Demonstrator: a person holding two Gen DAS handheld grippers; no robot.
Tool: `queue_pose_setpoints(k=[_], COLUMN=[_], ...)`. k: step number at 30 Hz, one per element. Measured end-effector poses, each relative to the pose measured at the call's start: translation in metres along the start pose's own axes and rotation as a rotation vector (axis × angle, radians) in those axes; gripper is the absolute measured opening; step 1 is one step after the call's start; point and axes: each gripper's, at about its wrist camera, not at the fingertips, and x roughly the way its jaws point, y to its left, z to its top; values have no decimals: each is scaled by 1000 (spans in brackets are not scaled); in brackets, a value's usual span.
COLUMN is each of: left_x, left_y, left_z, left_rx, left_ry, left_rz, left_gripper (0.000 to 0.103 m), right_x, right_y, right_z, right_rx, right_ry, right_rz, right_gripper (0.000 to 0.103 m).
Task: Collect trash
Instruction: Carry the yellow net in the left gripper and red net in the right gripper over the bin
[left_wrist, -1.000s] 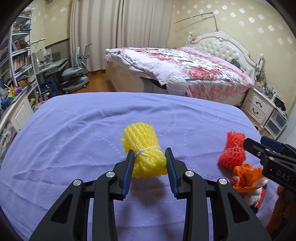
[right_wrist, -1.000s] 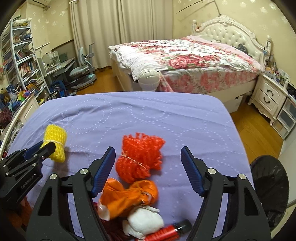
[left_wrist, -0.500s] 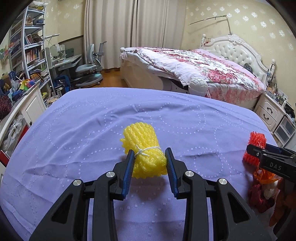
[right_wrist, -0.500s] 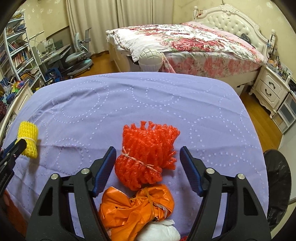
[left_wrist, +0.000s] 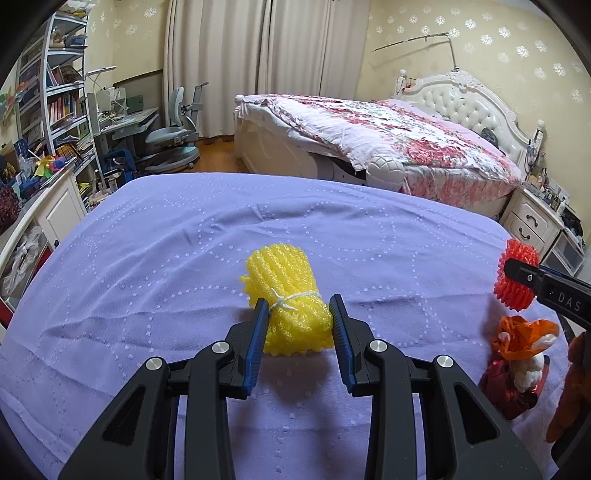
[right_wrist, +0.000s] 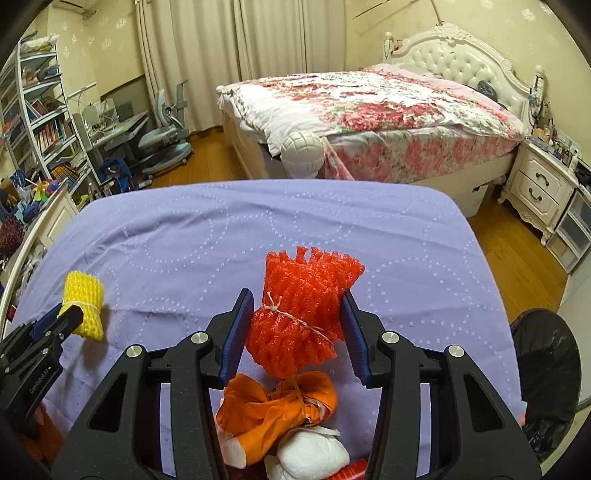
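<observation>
- You're working over a lavender bedspread (left_wrist: 184, 266), a soft quilted cloth stitched with dotted rings and creased in shallow folds.
- A black trash bag (right_wrist: 546, 369) sits off the cloth's right edge, glossy and crinkled, partly cut off by the frame.
- Your right gripper (right_wrist: 297, 314) straddles the red foam net (right_wrist: 303, 314), a ribbed mesh sleeve bunched and tied with thin string, its far end frayed into tufts. The jaws have just been closing on it; both blue pads sit at its sides, yet I can't tell if they press.
- Your left gripper (left_wrist: 297, 317) pinches the yellow foam net (left_wrist: 288, 295), a rolled mesh bundle knotted with white string, lying on the cloth near the front middle, well apart from the red one.
- Just under your right gripper lies a crumpled orange plastic bag (right_wrist: 277, 402), smooth and shiny, banded at its neck.
- Beside it is a white wad (right_wrist: 310, 454), half hidden by the gripper's frame; what it is, I can't make out.
</observation>
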Motion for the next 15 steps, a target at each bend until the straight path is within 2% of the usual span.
queue_pose_setpoints(k=[8,15], left_x=[-23,-46], left_y=[-22,-61], left_z=[0,-12], left_rx=[14,61], left_ry=[-31,-45], left_rz=[-56,-134], left_gripper=[35,35], right_x=[-44,-75], right_y=[-24,-57], right_z=[-4,-27], right_rx=[21,50], right_ry=[-81,-109], right_rz=[-16,-59], right_gripper=[46,46])
